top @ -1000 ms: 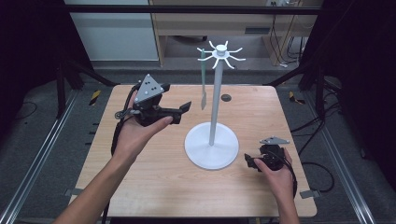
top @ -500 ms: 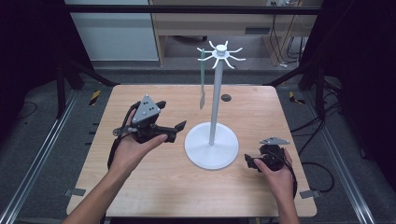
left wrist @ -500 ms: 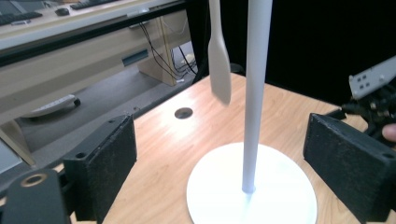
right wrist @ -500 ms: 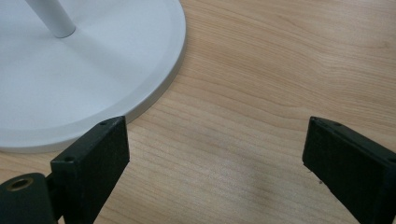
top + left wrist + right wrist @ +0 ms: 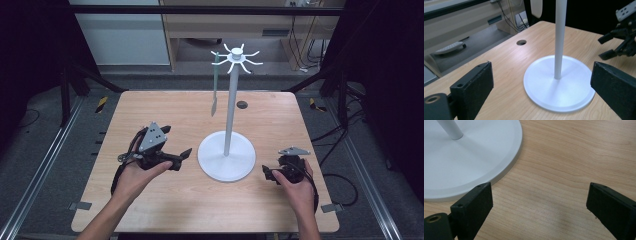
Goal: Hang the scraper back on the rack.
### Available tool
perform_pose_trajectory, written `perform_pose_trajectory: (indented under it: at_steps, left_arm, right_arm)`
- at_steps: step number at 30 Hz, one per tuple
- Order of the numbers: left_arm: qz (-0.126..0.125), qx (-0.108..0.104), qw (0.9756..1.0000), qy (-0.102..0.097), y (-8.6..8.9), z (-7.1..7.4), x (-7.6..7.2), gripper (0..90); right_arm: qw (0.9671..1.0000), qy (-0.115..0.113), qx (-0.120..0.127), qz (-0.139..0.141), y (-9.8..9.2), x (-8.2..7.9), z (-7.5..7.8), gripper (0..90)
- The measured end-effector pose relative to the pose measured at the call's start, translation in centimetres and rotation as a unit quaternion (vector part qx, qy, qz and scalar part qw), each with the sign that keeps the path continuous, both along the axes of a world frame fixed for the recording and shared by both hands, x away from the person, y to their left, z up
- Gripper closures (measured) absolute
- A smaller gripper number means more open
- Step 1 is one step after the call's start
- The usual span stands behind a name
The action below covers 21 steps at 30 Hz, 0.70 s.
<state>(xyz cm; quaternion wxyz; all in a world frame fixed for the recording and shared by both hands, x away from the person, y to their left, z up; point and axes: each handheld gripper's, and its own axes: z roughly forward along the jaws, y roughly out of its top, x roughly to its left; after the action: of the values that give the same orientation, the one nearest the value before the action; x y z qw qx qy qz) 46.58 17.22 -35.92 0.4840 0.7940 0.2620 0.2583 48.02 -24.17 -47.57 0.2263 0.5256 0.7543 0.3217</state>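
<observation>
A white stand with a round base and a crown of hooks is seen upright near the middle of the desk, and 1 slim grey-green utensil hangs from a hook on its left side, clear of the desk top. The left hand-held gripper is held low just left of the base, its jaws apart with nothing between them; they have just been opening further, and in the left gripper view the pole and base are framed between the 2 black fingers. The right hand-held gripper rests by the base's right edge, its jaws also spread and empty, with bare wood and the base rim ahead of them in the right gripper view. The work is judged to be the hanging of utensils on this stand, with the hung utensil already in place. The main risk from here is judged to be a knock to the stand: the left hand-held gripper is pointed at the base from close by, and a forward slide could push the base or nudge the pole, so that the tall stand is rocked and the utensil is swung off its hook. A trailing cable could also be dragged against the base. Whether the utensil is seated deep on its hook cannot be told.
</observation>
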Motion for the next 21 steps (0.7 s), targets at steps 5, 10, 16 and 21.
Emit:
perform_pose_trajectory:
  at_steps: [5, 10, 16, 21]
  left_arm:
    - [0.008, 0.014, 0.9998, 0.006, 1.0, -1.7, 0.0, 3.7]
    - [0.02, 0.017, 0.9995, 0.016, 2.4, -3.4, 0.2, 3.6]
    - [0.039, 0.024, 0.9987, 0.021, 4.3, -4.9, 0.5, 3.6]
    - [0.062, 0.025, 0.9975, 0.023, 6.0, -6.1, 0.8, 3.6]
  right_arm:
    - [1.0, 0.001, 0.001, -0.002, 0.0, 0.0, 0.0, 7.3]
    - [1.0, 0.004, 0.003, -0.002, 0.0, -0.1, -0.1, 7.3]
    - [1.0, 0.004, 0.003, -0.004, -0.1, -0.1, 0.0, 7.3]
    - [1.0, 0.0, 0.0, -0.005, -0.3, -0.1, 0.0, 7.3]
